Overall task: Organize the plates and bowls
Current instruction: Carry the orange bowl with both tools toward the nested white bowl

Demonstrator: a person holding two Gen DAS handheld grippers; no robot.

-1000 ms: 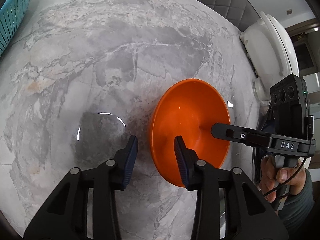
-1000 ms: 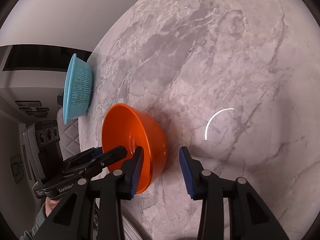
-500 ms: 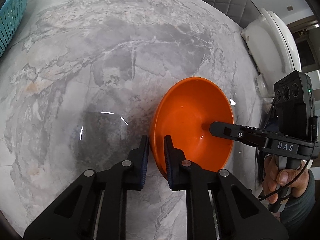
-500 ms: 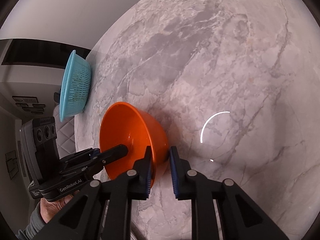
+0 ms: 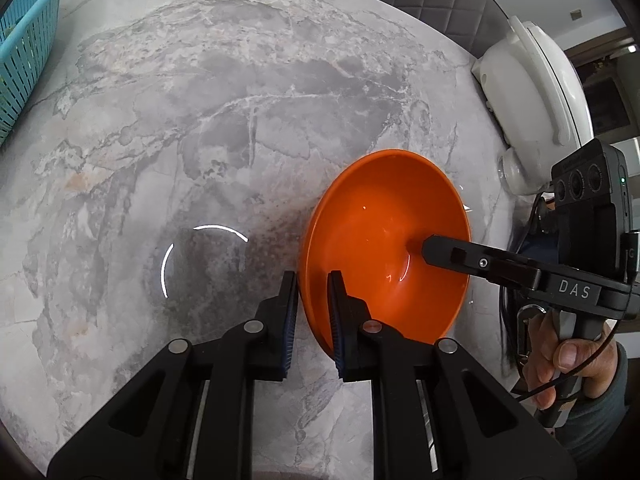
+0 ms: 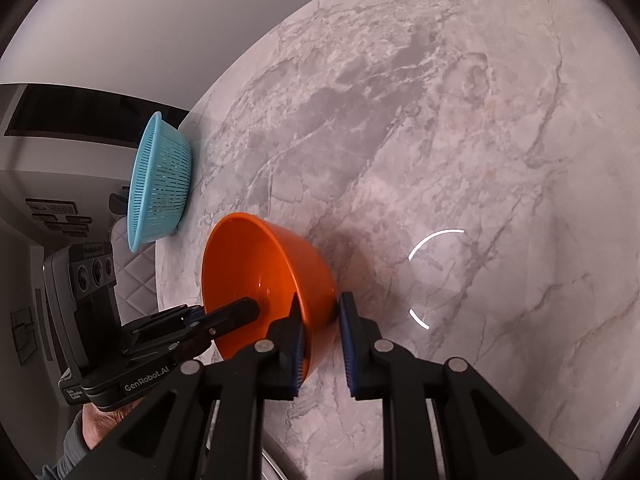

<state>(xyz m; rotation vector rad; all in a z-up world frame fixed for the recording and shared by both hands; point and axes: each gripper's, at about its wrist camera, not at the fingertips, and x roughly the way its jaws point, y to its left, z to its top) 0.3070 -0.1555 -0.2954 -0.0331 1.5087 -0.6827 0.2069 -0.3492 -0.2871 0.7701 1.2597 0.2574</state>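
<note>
the orange bowl (image 5: pixel 384 248) sits on the grey marble table (image 5: pixel 200 120) — the left gripper (image 5: pixel 313 312) is nearly closed, pinching the bowl's near rim, and the right gripper (image 6: pixel 322 336) clamps the opposite rim the same way — a blue colander (image 6: pixel 160 180) stands at the table's edge

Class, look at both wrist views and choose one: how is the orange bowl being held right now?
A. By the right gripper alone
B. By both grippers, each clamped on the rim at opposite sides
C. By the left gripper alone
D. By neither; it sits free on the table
B: the left gripper and the right gripper each have one finger inside and one outside the orange bowl, pinching its wall.
</note>
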